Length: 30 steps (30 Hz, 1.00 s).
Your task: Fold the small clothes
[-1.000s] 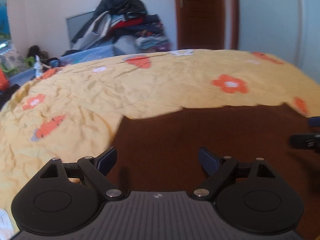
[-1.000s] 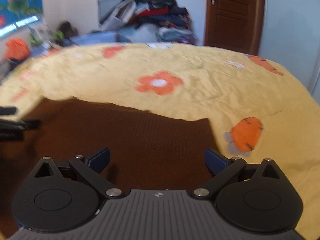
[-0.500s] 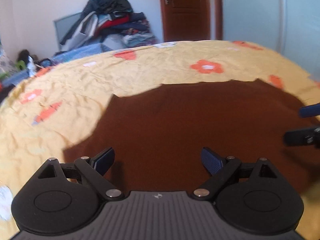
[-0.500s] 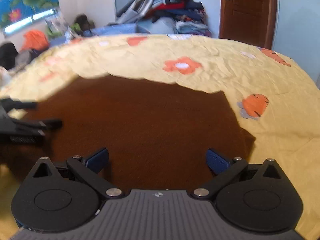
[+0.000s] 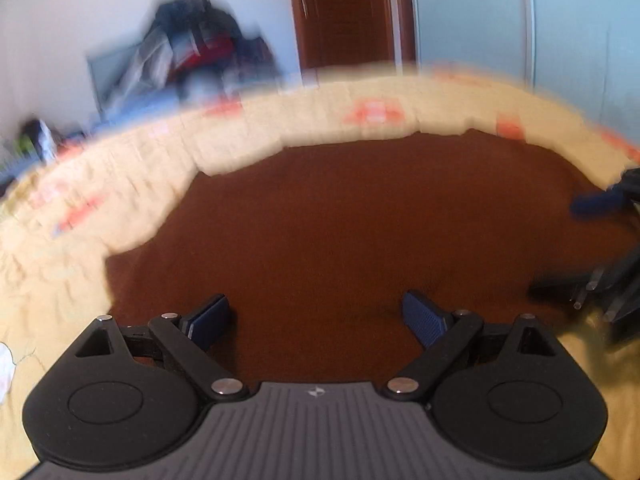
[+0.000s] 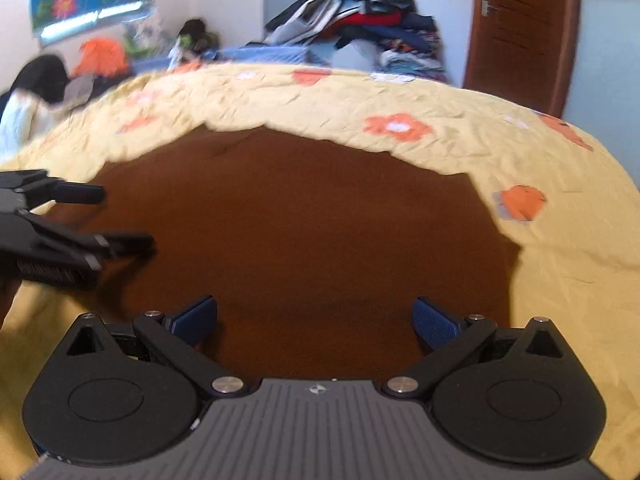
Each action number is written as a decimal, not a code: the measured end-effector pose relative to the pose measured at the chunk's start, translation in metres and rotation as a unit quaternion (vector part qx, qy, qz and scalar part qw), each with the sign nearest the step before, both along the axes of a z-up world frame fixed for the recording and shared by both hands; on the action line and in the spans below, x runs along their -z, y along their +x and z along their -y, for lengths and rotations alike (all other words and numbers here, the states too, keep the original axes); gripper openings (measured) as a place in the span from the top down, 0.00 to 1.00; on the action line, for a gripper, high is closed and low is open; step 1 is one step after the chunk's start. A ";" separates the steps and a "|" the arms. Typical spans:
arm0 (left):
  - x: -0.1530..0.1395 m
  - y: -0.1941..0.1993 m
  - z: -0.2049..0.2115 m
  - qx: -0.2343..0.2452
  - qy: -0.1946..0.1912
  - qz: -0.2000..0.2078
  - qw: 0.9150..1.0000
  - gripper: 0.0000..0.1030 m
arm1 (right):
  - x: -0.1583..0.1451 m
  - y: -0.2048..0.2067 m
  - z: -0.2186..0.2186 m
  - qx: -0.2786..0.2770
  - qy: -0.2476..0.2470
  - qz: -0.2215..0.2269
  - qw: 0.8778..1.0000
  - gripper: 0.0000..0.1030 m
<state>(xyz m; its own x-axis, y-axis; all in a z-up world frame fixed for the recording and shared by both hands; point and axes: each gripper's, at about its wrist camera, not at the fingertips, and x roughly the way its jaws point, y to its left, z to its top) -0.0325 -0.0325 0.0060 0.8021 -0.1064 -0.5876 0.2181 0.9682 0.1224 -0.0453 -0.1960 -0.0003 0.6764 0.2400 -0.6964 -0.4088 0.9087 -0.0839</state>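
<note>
On yellow bedspread, brown garment flat, long axis left-right, both claws wide, empty

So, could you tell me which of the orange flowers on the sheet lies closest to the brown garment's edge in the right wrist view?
The orange flower just off the brown garment's right corner; the white-centred flower sits farther up the yellow sheet.

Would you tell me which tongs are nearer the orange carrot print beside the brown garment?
Right. The right tongs hover over the brown garment toward its carrot print side; the left tongs are over the opposite side.
</note>
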 end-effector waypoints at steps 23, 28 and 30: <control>-0.005 -0.037 -0.027 -0.031 -0.013 -0.024 0.999 0.08 | -0.006 0.045 -0.059 -0.057 -0.020 0.009 0.998 0.00; -0.018 -0.046 -0.041 -0.044 -0.034 -0.033 0.998 0.08 | 0.010 0.058 -0.060 -0.083 -0.037 -0.026 0.996 0.00; -0.020 -0.052 -0.050 -0.057 -0.053 -0.029 0.997 0.08 | 0.001 0.065 -0.065 -0.073 -0.042 -0.038 0.996 0.00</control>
